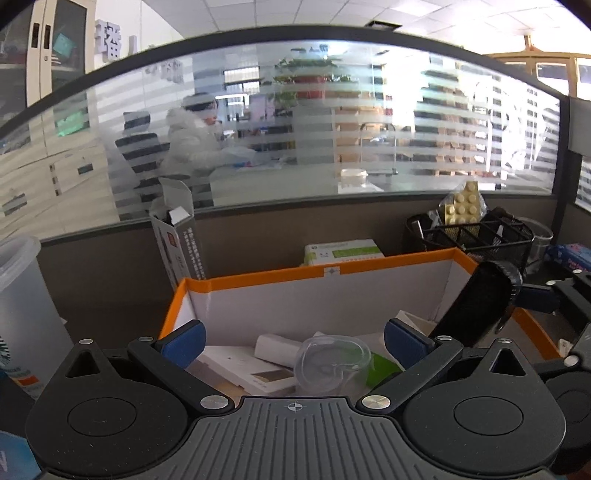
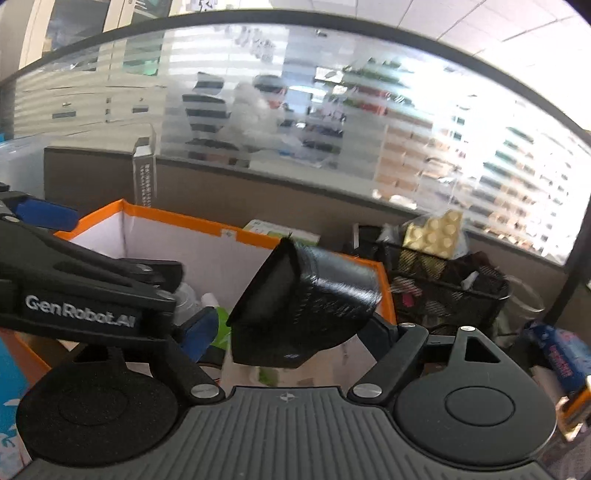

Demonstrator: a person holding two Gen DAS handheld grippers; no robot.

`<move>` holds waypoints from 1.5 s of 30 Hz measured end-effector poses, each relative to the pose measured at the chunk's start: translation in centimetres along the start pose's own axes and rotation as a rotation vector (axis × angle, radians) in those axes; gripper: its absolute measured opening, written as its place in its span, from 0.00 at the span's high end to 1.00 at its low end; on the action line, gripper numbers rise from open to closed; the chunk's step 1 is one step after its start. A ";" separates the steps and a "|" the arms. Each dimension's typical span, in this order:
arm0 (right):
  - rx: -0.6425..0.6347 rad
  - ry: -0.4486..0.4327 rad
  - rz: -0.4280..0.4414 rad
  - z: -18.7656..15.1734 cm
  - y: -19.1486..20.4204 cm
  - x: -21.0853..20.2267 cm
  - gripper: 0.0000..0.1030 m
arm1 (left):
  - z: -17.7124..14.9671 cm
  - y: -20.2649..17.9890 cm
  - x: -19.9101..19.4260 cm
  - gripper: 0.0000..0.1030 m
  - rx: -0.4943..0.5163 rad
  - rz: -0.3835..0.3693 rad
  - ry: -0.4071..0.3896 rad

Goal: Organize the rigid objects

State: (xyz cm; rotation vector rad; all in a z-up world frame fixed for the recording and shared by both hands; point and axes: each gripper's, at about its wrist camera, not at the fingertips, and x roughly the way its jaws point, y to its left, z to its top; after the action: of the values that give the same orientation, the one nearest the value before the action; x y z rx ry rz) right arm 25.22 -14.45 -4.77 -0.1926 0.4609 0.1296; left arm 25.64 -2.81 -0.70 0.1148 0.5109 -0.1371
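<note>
We have the black case point(image 2: 295, 306) between the fingers of our right hand-held gripper point(image 2: 291, 332), jaws spread wide over the orange-rimmed box point(image 1: 258, 278) (pads apparently off it). Let it drop clear of the clear cup point(image 1: 332, 360); left hand-held gripper point(image 1: 293, 341) stands wide, empty.

An office: a desk partition topped with frosted striped glass point(image 1: 369, 122), a person point(image 1: 195, 144) seated in an office chair point(image 1: 138, 155) beyond it, filing cabinets point(image 1: 62, 173), a suspended tile ceiling point(image 1: 332, 14), and a mesh desk organizer point(image 1: 476, 236).
</note>
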 end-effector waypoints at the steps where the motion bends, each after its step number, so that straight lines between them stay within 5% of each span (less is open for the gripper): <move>1: 0.007 -0.005 -0.001 0.1 -0.2 -0.4 0.22 | 0.1 0.1 -0.4 0.00 -0.003 0.000 -0.007; 17: 0.003 -0.108 -0.002 2.7 0.8 -7.0 0.16 | 1.1 2.3 -6.5 0.00 -0.035 0.021 -0.091; 45: -0.015 -0.116 -0.004 2.4 1.6 -8.4 0.14 | 0.9 2.8 -8.8 0.00 -0.039 0.017 -0.115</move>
State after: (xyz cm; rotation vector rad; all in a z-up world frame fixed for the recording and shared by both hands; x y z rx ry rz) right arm 18.56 -13.00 0.90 -0.1996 0.3447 0.1399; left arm 18.95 0.74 4.60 0.0728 0.3979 -0.1163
